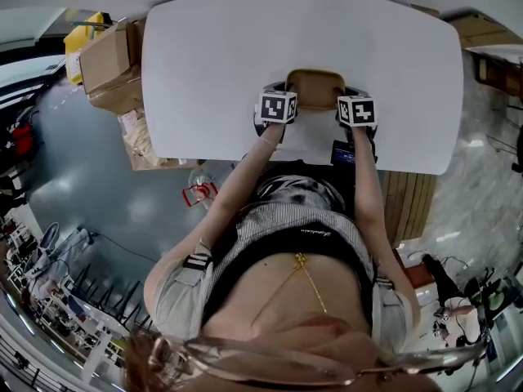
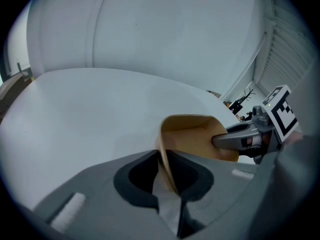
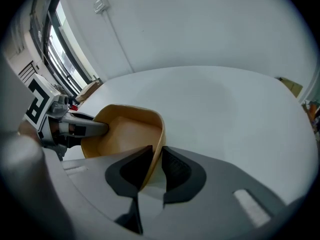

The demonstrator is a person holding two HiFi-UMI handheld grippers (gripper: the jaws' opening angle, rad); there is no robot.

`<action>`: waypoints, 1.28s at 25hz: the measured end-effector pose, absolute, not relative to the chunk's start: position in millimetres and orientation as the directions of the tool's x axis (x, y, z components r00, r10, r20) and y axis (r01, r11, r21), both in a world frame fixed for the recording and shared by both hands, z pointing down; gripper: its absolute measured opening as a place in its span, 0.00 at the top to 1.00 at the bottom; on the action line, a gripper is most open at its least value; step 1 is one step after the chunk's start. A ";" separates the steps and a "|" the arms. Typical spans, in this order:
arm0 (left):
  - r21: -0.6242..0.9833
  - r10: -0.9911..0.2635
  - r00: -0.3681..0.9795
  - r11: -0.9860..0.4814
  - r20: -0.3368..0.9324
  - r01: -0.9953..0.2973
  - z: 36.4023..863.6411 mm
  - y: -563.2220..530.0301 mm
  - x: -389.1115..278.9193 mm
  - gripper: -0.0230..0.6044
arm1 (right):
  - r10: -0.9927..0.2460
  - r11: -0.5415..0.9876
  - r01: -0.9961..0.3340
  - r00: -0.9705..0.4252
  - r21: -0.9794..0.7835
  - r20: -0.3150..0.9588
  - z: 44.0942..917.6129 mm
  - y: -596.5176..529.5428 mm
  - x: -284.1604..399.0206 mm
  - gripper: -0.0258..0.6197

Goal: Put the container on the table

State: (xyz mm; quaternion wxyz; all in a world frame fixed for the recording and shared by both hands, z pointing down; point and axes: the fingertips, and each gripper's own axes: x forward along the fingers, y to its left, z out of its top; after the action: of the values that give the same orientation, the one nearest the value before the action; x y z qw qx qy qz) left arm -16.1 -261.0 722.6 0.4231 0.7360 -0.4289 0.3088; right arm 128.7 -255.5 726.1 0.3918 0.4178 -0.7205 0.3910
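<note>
A tan, open-topped container (image 1: 315,88) sits near the front edge of the white table (image 1: 212,64), between my two grippers. My left gripper (image 1: 278,107) is shut on the container's left wall; in the left gripper view the thin tan wall (image 2: 165,159) runs between the jaws of the left gripper (image 2: 167,171). My right gripper (image 1: 357,111) is shut on the opposite wall, and the right gripper view shows the container (image 3: 131,131) pinched by the right gripper (image 3: 155,166). The container is empty inside. Whether its base touches the table I cannot tell.
The white table (image 3: 225,109) stretches wide beyond the container. Cardboard boxes (image 1: 110,60) stand on the floor at the table's left, with a yellow item (image 1: 82,39) behind. A small red object (image 1: 198,193) lies on the grey floor near the person's left side.
</note>
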 end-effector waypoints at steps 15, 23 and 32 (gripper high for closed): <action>0.350 -0.349 0.466 -0.345 0.813 -0.871 723.9 -262.4 -14.5 0.88 | -0.262 0.349 -0.904 -0.347 -0.247 0.901 728.6 -254.8 127.9 0.82; 0.349 -0.355 0.470 -0.355 0.808 -0.868 724.2 -261.7 -16.5 0.87 | -0.281 0.346 -0.904 -0.353 -0.249 0.892 728.6 -254.4 125.3 0.82; 0.353 -0.359 0.476 -0.358 0.803 -0.864 722.9 -262.4 -15.8 0.87 | -0.286 0.349 -0.903 -0.357 -0.250 0.889 727.4 -255.4 125.9 0.82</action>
State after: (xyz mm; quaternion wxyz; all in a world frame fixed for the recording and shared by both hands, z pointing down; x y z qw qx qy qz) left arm -15.8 -262.4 722.9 0.3991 0.7609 -0.4019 0.3166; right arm 125.9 -255.4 727.4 0.3903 0.4112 -0.7227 0.3953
